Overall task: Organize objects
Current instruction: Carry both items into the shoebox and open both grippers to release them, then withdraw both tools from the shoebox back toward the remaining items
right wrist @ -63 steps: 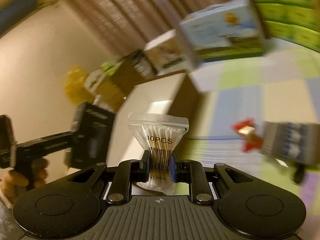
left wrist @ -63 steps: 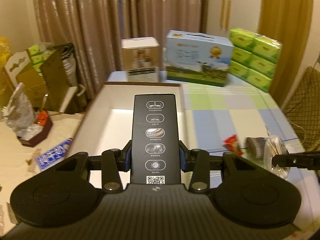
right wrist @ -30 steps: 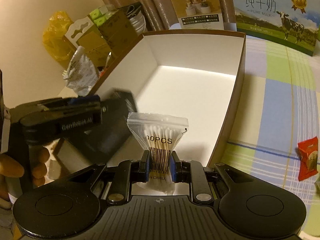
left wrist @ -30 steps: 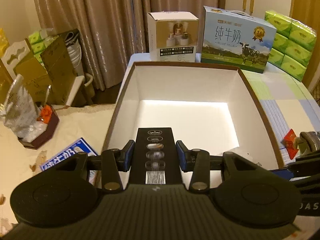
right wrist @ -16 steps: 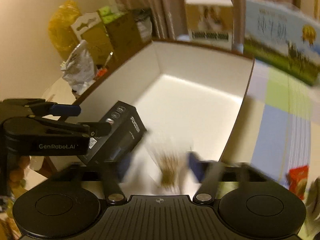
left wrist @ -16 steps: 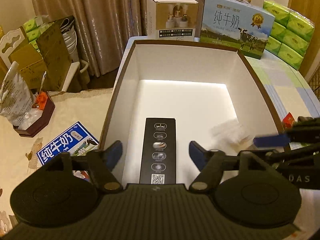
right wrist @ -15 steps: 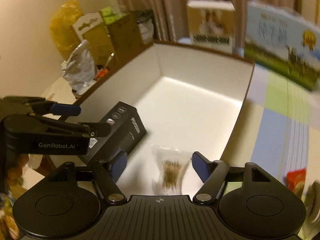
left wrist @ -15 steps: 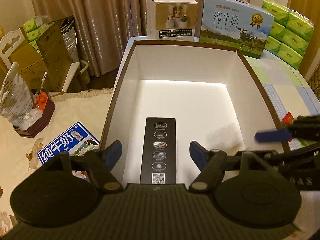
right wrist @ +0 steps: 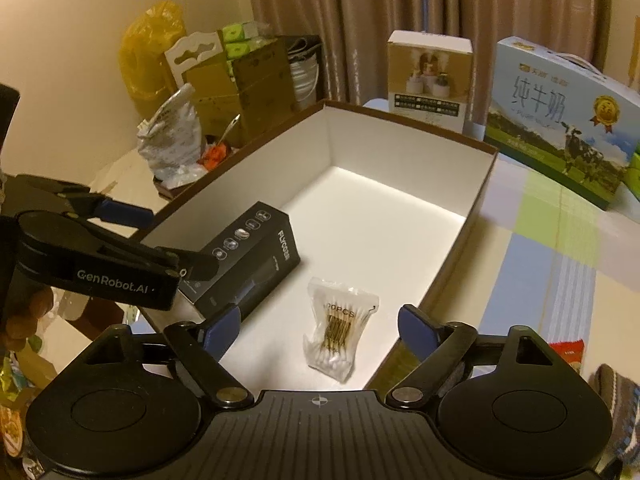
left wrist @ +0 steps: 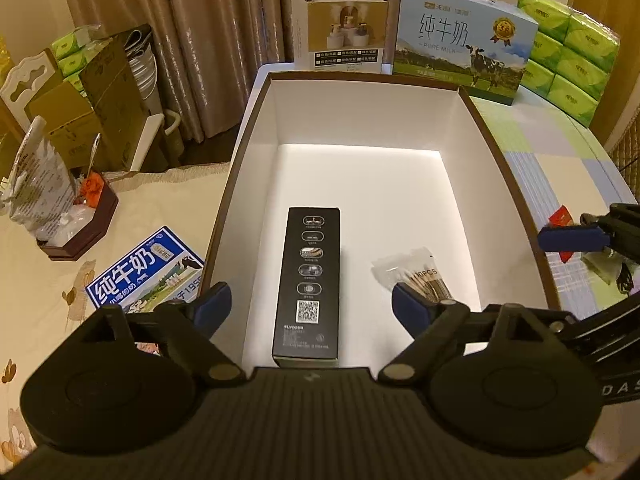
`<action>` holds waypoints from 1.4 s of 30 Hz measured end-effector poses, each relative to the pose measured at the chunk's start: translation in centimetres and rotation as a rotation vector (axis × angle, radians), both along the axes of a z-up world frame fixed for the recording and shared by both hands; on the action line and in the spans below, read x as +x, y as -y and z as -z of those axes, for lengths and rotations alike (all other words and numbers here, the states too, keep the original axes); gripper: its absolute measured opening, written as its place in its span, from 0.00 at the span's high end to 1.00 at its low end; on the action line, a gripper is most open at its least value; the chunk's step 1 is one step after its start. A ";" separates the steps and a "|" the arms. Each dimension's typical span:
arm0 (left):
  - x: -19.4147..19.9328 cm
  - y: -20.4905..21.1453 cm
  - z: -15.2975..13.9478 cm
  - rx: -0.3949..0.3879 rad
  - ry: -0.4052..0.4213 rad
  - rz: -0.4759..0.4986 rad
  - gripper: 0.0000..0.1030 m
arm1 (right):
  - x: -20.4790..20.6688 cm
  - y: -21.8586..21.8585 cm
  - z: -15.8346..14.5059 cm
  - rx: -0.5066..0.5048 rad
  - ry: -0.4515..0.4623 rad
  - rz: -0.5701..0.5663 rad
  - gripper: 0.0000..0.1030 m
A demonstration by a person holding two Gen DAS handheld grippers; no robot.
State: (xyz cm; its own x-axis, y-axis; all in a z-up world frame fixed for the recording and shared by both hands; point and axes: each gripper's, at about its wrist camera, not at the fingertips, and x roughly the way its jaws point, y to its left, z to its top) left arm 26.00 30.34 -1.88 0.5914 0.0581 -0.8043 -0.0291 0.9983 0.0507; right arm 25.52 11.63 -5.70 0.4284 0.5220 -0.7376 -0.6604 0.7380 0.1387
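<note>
My left gripper [left wrist: 308, 304] hangs over the near end of the brown-rimmed white storage box [left wrist: 256, 128], its blue-padded jaws spread wide and opening further, pressing on nothing; the long black product carton [left wrist: 308, 280] lies flat on the box floor below and between them, its printed icons and QR code facing up. My right gripper [right wrist: 320, 322] is likewise wide apart and opening, empty, with the clear bag of cotton swabs [right wrist: 340, 328] lying on the box floor beneath the gap, untouched by either pad. In the left wrist view the swab bag [left wrist: 412, 278] rests just beside the black carton, to its right, the two apart, and one blue fingertip [left wrist: 570, 238] of the right gripper shows at the frame's right edge over the box rim. In the right wrist view the black carton [right wrist: 248, 256] sits along the box's left wall, partly behind the left gripper's body. The box stands on a table with a checked cloth [right wrist: 560, 240]. Beyond its far wall stand a small beige carton [left wrist: 340, 36], a blue milk case [left wrist: 464, 40] and stacked green tissue packs [left wrist: 572, 48]. A small red packet [left wrist: 560, 216] lies on the cloth right of the box; a blue milk leaflet [left wrist: 144, 276] lies left of it.
</note>
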 end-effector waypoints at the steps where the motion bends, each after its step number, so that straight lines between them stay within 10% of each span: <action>1: -0.2 0.1 -0.2 -0.002 0.001 -0.001 0.18 | -0.1 0.2 -0.2 0.006 0.000 0.008 0.17; 23: -4.2 4.4 -2.2 -0.008 0.011 0.000 0.17 | -2.7 6.3 -3.0 0.110 -0.030 0.083 0.12; 42: -8.2 14.2 -2.3 -0.087 0.004 0.067 0.17 | -6.1 19.7 -3.6 0.143 -0.083 0.170 0.11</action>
